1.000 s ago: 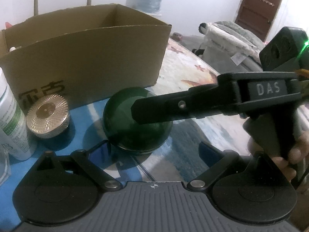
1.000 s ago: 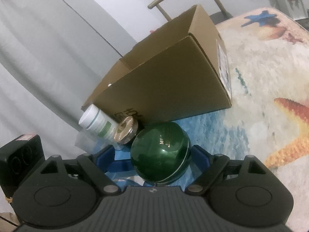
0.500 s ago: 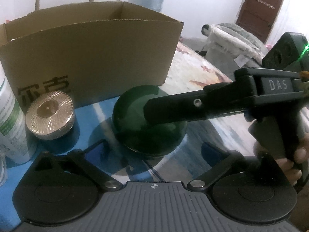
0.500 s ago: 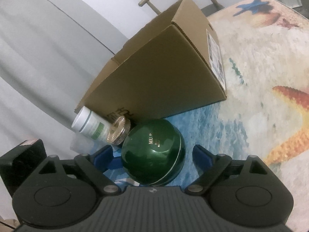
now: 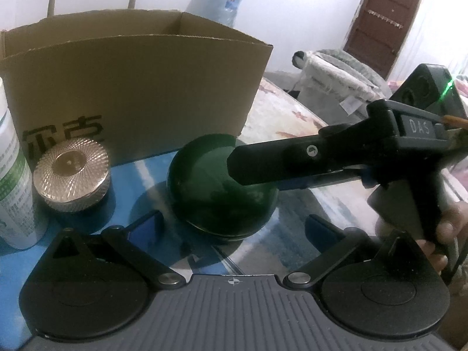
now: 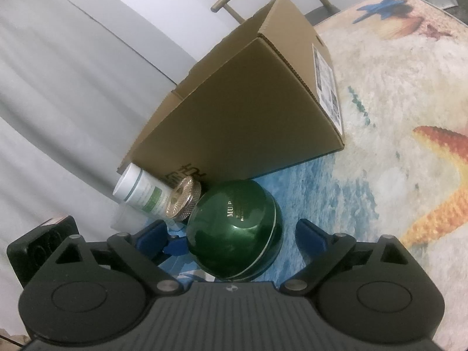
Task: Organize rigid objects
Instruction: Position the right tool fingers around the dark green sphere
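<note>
Green and glossy, the round jar (image 6: pixel 235 231) sits on the tablecloth (image 6: pixel 395 111) just in front of the cardboard box (image 6: pixel 242 111), and your right gripper (image 6: pixel 231 234) has just been opening around it: the blue pads now stand clear on either side, nothing pinched. Your left gripper (image 5: pixel 234 228) is spread as wide as it goes and has edged closer, jar between its fingers but untouched. That reads as a release, so the jar looks free for the left to take. Note its domed lid, thin seam line and gold lettering. Beside it, also before the box: a ridged gold cap (image 5: pixel 71 172) and a white bottle (image 5: pixel 13 181).
</note>
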`<move>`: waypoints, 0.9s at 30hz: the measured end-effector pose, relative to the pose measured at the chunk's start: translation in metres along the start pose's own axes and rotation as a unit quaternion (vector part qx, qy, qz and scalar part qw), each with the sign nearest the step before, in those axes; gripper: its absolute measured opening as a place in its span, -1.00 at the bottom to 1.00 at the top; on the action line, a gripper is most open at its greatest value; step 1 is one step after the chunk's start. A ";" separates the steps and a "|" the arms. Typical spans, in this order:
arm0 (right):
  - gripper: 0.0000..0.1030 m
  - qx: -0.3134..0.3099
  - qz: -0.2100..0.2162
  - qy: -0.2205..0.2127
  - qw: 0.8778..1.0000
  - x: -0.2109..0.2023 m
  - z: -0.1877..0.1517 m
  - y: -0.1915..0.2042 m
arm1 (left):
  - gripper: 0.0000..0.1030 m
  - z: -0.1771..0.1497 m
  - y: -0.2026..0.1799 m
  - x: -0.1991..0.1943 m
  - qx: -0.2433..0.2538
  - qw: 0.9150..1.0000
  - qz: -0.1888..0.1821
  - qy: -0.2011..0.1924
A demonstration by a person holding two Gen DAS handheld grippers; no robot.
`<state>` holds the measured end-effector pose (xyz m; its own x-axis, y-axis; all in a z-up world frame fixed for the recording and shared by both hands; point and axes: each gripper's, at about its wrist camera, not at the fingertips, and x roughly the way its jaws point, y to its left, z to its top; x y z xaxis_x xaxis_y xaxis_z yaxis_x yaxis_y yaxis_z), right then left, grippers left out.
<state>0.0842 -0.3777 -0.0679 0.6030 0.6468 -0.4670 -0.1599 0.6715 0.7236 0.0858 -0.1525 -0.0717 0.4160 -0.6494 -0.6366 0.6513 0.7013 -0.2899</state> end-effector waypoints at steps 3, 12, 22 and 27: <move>0.88 -0.001 -0.002 -0.001 1.000 0.000 0.000 0.001 | 1.00 -0.002 0.003 -0.003 -0.010 1.000 -0.005 -0.007; 0.88 0.000 -0.002 -0.002 1.000 0.000 -0.001 0.001 | 1.00 -0.005 0.011 -0.010 -0.017 1.000 -0.019 -0.018; 0.89 -0.001 -0.002 -0.003 1.000 0.000 -0.001 0.001 | 1.00 -0.007 0.009 -0.009 -0.014 0.999 -0.020 -0.020; 0.89 -0.004 -0.003 -0.003 1.000 0.000 -0.001 0.002 | 1.00 -0.006 0.010 -0.009 -0.016 0.999 -0.021 -0.018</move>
<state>0.0831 -0.3762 -0.0671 0.6085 0.6412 -0.4676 -0.1626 0.6775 0.7174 0.0844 -0.1381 -0.0732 0.4123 -0.6879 -0.5973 0.6482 0.6822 -0.3383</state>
